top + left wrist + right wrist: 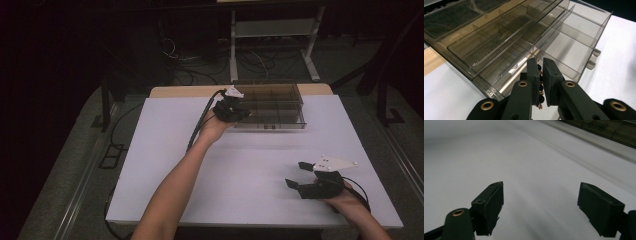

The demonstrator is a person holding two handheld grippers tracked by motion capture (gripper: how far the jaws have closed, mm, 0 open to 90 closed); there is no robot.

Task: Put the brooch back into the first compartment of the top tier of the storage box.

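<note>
The left gripper pinches a string of dark beads in its jaws, just above the clear box with little rooms. Hold it over one room, then let go slowly. The right gripper rests on the worktop, jaws spread wide.

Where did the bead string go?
The bead string is pinched between the left gripper's fingers, seen in the left gripper view, hanging at the near edge of the clear divided box at the table's far side.
</note>
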